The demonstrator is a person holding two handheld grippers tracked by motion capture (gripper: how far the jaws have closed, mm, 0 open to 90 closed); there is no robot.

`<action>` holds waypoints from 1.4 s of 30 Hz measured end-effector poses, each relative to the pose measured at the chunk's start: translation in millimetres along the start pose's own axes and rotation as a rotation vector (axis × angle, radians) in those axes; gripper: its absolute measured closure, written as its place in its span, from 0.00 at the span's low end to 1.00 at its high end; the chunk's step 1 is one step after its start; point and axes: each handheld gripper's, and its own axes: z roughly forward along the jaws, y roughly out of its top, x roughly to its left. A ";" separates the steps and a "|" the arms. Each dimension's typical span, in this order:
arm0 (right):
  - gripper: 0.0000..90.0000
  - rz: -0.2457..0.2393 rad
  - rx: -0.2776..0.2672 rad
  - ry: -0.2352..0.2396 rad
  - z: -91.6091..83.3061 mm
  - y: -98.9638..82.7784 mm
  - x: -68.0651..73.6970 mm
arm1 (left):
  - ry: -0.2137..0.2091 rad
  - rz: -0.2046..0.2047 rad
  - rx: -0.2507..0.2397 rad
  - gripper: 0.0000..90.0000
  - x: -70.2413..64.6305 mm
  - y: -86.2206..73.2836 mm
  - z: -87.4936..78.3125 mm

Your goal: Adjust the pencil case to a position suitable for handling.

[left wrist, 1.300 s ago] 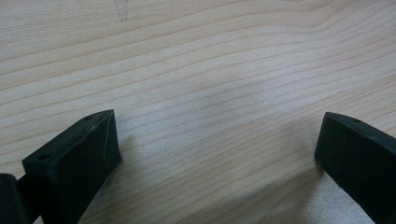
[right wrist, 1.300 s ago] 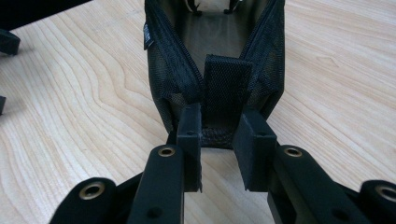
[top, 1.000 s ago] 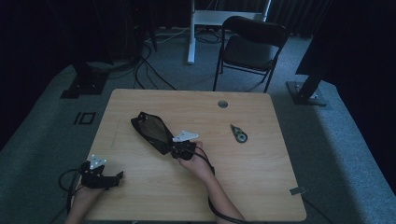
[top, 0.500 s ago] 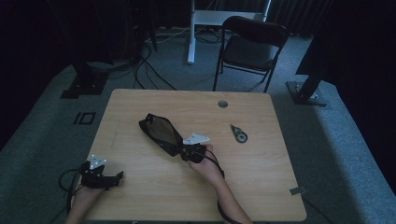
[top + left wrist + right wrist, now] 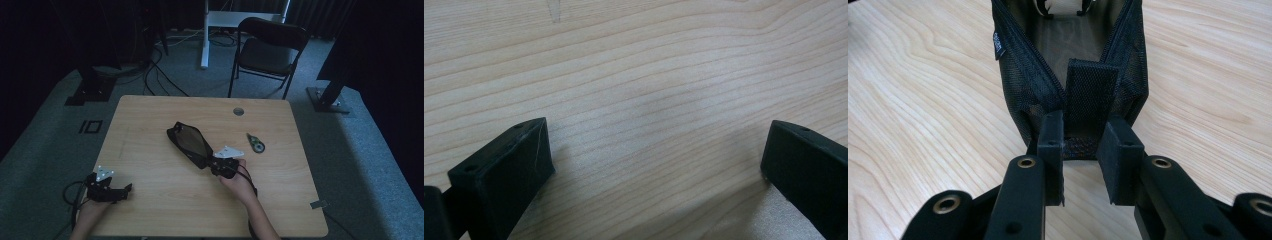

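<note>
High view, pouch: a black mesh zip pouch (image 5: 189,144) lies near the middle of the bench (image 5: 150,120), its long axis running from the far-left toward the near-right.
High view, right hand-held gripper (image 5: 216,164): sits at the pouch's near-right end, held from the near edge by the person's hand (image 5: 239,181).
High view, left hand-held gripper (image 5: 125,190): rests at the near-left corner, well apart from the pouch.
High view, other item: a small green-and-grey object (image 5: 256,144) lies toward the right edge; too small to identify.
Left gripper view: the two black jaws stand wide apart over bare wood, holding nothing.
Right gripper view, grip: the jaws sit close on either side of a short woven tab (image 5: 1089,100) at the pouch's (image 5: 1018,65) end; whether they actually pinch it I cannot tell.
Right gripper view, zip: it stands parted, the mouth gaping.
Handling, judged: light, soft and floppy; the mesh would sag and fold if lifted by one end.
Where to hold, judged: the stiff tab or the zip tape, not the thin mesh.
</note>
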 end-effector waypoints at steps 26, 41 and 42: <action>0.81 0.060 -0.013 -0.136 -53.3 -37.4 -30.8 | 0.000 0.000 0.000 0.00 0.0 0.0 0.0; 0.81 0.102 -0.019 -0.209 -76.1 -53.8 -32.8 | 0.000 0.000 0.000 0.00 0.0 0.0 0.0; 0.81 0.102 -0.019 -0.209 -76.1 -53.8 -32.8 | 0.000 0.000 0.000 0.00 0.0 0.0 0.0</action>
